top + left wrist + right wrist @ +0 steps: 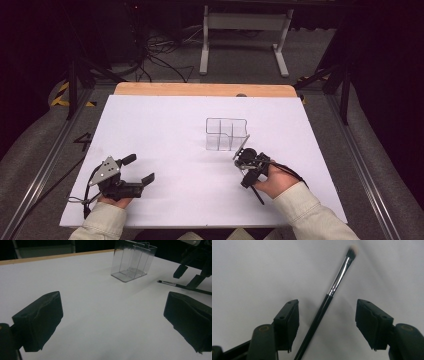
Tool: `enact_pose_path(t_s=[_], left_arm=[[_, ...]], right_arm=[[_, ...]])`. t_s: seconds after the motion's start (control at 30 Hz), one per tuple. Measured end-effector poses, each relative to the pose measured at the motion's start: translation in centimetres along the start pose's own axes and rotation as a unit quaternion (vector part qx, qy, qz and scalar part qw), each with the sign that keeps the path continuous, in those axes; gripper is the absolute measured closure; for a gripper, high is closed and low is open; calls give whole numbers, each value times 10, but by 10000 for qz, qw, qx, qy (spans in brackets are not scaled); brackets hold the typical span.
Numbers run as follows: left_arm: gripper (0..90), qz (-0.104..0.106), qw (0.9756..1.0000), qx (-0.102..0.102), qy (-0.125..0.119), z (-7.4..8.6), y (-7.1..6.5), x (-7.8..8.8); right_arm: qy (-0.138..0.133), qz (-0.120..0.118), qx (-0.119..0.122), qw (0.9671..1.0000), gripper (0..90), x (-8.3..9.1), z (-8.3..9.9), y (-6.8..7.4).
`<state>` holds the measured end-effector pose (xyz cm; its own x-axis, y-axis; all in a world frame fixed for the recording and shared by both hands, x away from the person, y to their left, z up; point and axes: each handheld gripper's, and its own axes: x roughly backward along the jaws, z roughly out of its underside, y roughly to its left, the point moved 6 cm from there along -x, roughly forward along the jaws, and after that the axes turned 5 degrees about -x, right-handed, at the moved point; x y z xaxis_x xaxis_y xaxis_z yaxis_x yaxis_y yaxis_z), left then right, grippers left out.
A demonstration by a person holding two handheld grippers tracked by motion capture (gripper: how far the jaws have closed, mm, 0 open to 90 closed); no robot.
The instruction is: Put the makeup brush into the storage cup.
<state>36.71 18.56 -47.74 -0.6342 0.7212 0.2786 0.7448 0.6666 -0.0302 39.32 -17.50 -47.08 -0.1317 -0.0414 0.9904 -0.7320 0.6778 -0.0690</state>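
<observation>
In the right gripper view the right gripper [327, 322] straddles a slim makeup brush [329, 293] lying on the white sheet [249, 270], its matte black jaws apart and touching nothing, the handle's lower end cut off at the bottom edge. The brush runs from bottom centre to upper right, black handle, shiny metal ferrule, pale blurred tip. The left gripper [112, 322] stands wide and empty; a clear plastic organiser [133, 261] sits upper centre, its dividers hard to make out
</observation>
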Motion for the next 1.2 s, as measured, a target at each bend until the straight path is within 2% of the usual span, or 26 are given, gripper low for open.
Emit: enact_pose_path(t_s=[0.3, 0.67, 0.9, 1.2], left_arm=[[34, 3, 10000, 9, 13, 0, -1, 0], [37, 4, 10000, 8, 19, 0, -1, -1], [38, 17, 10000, 14, 19, 0, -1, 0], [39, 23, 10000, 32, 17, 0, -1, -1]], right_arm=[[128, 134, 98, 9998, 517, -4, 0, 4], [257, 95, 157, 9995, 648, -7, 2, 5], [280, -113, 162, 9994, 767, -8, 3, 7], [333, -331, 39, 9989, 834, -8, 3, 3]])
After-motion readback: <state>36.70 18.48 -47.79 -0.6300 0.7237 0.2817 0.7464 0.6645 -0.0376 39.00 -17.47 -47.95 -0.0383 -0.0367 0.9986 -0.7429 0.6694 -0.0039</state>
